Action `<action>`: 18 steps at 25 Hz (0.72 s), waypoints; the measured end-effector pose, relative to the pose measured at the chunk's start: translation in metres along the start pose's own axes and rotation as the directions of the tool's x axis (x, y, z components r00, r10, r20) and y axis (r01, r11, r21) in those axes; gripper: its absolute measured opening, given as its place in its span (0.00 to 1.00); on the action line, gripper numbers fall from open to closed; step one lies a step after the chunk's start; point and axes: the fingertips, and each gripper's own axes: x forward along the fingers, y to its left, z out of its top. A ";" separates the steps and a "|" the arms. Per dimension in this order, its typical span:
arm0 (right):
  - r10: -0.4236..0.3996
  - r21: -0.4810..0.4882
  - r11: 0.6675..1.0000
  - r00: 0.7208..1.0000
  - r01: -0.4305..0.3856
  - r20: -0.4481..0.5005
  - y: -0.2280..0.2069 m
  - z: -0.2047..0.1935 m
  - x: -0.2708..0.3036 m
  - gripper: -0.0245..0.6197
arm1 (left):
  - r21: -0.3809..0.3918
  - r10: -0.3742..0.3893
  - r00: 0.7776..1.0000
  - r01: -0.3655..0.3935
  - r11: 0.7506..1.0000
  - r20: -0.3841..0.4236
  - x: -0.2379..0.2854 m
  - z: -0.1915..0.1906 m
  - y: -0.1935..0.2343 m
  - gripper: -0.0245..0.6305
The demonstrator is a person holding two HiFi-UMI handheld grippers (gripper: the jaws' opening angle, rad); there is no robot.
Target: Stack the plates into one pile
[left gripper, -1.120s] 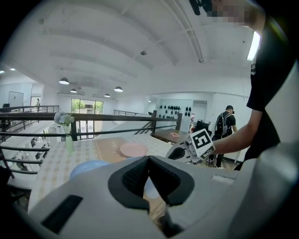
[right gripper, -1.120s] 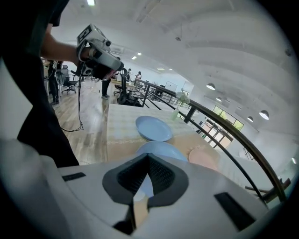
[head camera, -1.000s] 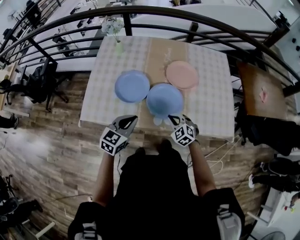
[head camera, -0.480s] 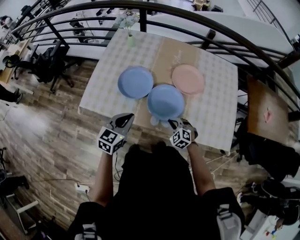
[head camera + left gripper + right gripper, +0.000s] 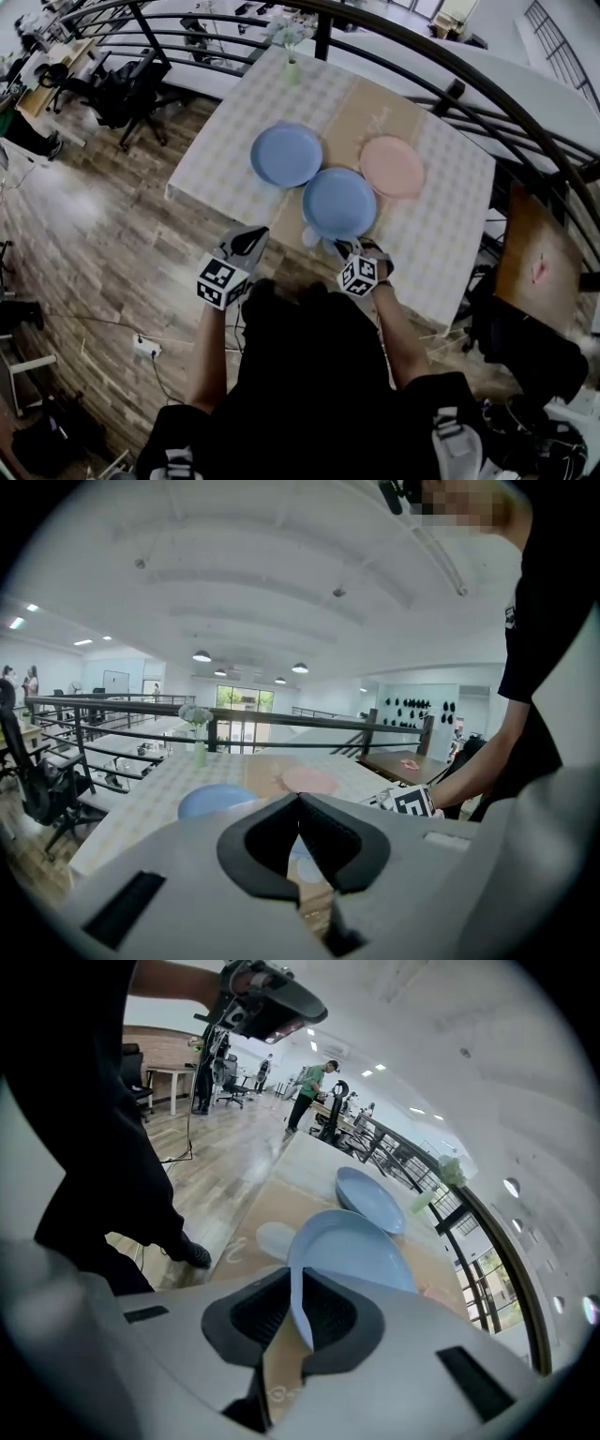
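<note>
The left gripper point(image 5: 300, 801) is closed and empty before the table's point(image 5: 441, 234) near edge. The right gripper's point(image 5: 298, 1279) jaws have just been opening and stand loose around the rim of the near blue plate point(image 5: 338, 202) at that edge. This plate seems stiff, light and slippery, so I would pinch its thin rim deeply; farther back lie the second blue plate point(image 5: 287, 155) and the pink plate point(image 5: 392, 166).

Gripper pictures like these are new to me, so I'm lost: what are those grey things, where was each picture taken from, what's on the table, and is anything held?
A person holds a two-jaw hand tool in each hand. One camera sits on the head, looking down; one rides on each tool, looking along its jaws. On the table are a farther blue plate, a pink plate and a nearer blue plate. The left gripper is shut and empty. The right gripper has just been opening its jaws; the nearer blue plate's rim stands between them, apparently not pinched.
</note>
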 end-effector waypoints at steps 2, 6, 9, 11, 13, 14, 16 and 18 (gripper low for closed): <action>0.023 -0.029 0.999 1.000 -0.023 0.000 0.003 -0.003 0.005 0.10 | -0.010 0.026 1.000 -0.026 1.000 -0.001 -0.004 -0.005 -0.004 0.04; 0.055 -0.082 0.995 0.998 -0.055 -0.005 0.005 -0.009 0.016 0.11 | -0.034 0.070 0.998 -0.070 0.997 -0.006 -0.009 -0.015 -0.008 0.04; 0.071 -0.125 0.989 0.997 -0.073 -0.017 0.008 -0.014 0.024 0.12 | -0.045 0.098 0.995 -0.098 0.994 -0.008 -0.011 -0.021 -0.010 0.04; 0.072 -0.165 0.983 0.997 -0.075 -0.026 0.010 -0.018 0.029 0.12 | -0.046 0.112 0.994 -0.112 0.993 -0.005 -0.011 -0.023 -0.011 0.04; 0.068 -0.204 0.976 0.997 -0.074 -0.039 0.011 -0.024 0.034 0.12 | -0.046 0.123 0.992 -0.123 0.991 -0.002 -0.011 -0.024 -0.012 0.04; 0.068 -0.216 0.973 0.997 -0.077 -0.046 0.011 -0.027 0.036 0.12 | -0.047 0.128 0.992 -0.128 0.991 0.000 -0.011 -0.024 -0.012 0.04; 0.080 -0.221 0.971 0.995 -0.090 -0.056 0.014 -0.031 0.042 0.12 | -0.049 0.137 0.991 -0.137 0.989 -0.001 -0.011 -0.024 -0.012 0.04; 0.087 -0.219 0.971 0.994 -0.098 -0.060 0.016 -0.035 0.046 0.11 | -0.051 0.145 0.989 -0.145 0.988 -0.006 -0.012 -0.026 -0.011 0.04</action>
